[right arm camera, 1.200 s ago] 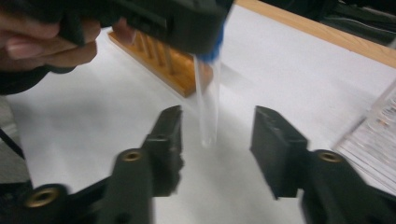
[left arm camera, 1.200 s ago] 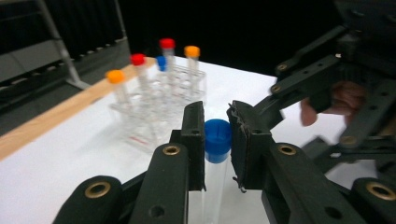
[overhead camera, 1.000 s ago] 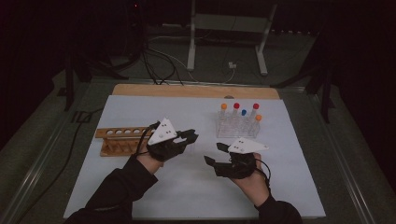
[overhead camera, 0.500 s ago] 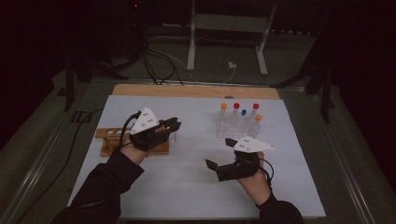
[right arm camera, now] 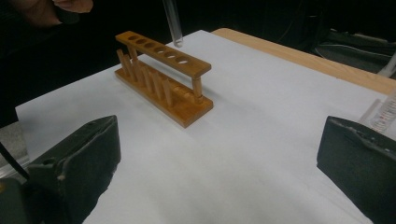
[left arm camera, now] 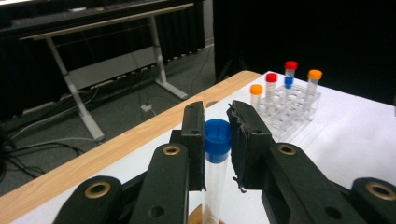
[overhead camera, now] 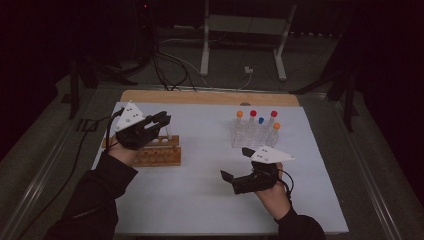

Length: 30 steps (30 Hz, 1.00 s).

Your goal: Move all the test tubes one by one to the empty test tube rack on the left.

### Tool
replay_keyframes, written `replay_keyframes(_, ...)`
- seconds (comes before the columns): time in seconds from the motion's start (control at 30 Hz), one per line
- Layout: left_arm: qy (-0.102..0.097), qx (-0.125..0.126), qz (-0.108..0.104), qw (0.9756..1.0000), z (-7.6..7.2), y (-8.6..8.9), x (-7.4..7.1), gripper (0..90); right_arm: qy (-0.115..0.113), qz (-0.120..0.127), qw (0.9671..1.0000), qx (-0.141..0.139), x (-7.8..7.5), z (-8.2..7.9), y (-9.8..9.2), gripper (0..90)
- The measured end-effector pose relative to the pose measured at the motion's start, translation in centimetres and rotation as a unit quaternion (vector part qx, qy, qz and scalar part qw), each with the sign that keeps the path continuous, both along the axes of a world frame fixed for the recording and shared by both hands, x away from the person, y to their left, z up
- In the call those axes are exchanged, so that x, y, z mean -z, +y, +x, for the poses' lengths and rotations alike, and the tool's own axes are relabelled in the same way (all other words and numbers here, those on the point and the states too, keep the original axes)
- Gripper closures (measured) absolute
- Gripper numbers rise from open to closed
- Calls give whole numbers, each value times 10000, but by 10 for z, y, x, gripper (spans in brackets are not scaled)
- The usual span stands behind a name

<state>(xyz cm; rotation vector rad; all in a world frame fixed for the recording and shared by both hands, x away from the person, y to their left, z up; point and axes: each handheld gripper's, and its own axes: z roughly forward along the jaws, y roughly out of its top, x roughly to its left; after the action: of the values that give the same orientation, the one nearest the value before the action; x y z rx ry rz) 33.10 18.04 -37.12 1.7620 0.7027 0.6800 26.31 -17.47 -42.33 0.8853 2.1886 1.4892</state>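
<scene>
My left gripper (overhead camera: 161, 121) is shut on a clear tube with a blue cap (left arm camera: 217, 140), gripped just below the cap. It holds the tube upright above the wooden rack (overhead camera: 157, 152) at the left of the white mat. The tube's round bottom (right arm camera: 173, 23) hangs just above the wooden rack's (right arm camera: 163, 77) row of holes. My right gripper (overhead camera: 236, 163) lies low at the front right. Its jaws have just been opening and stand wide apart with nothing between them (right arm camera: 219, 158). A clear rack (overhead camera: 255, 132) holds several tubes with red, orange and blue caps (left arm camera: 289, 100).
The white mat (overhead camera: 210, 200) covers the table, with a wooden strip (overhead camera: 210, 97) along its far edge. Cables (overhead camera: 165, 65) and a metal stand (overhead camera: 245, 45) are on the floor beyond. A cable trails from the left gripper off the mat's left side.
My left gripper has moved left and slightly up with the tube, from beside the right gripper to above the wooden rack. The right gripper's jaws have opened wider; that hand stayed put.
</scene>
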Motion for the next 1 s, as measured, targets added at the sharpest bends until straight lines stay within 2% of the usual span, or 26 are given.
replay_keyframes(0.3, 183, -288, 9, 9994, 13, 12, 22, 777, -5, -3, 10000, -9, 0, 0, 0, 0)
replay_keyframes(0.37, 246, -290, -57, 9993, 15, 14, 27, 777, -21, 9, 10000, -1, 0, 0, -1, 0)
replay_keyframes(0.43, 258, -323, 38, 9991, 16, 13, 32, 777, -21, 12, 10000, 3, 0, 0, -1, 0)
replay_keyframes(0.5, 354, -318, -62, 9988, 18, 14, 37, 777, -22, 31, 10000, 5, 0, 0, -1, 0)
replay_keyframes(0.7, 465, -341, -70, 9983, 19, 11, 55, 777, -5, 18, 10000, -11, 0, 0, -1, 0)
replay_keyframes(0.9, 621, -392, -3, 9973, 21, 10, 76, 776, 4, 28, 10000, -9, 1, 0, -2, 0)
replay_keyframes(1.0, 705, -388, -3, 9968, 23, 10, 81, 776, 14, 41, 10000, -13, 1, -1, -2, 0)
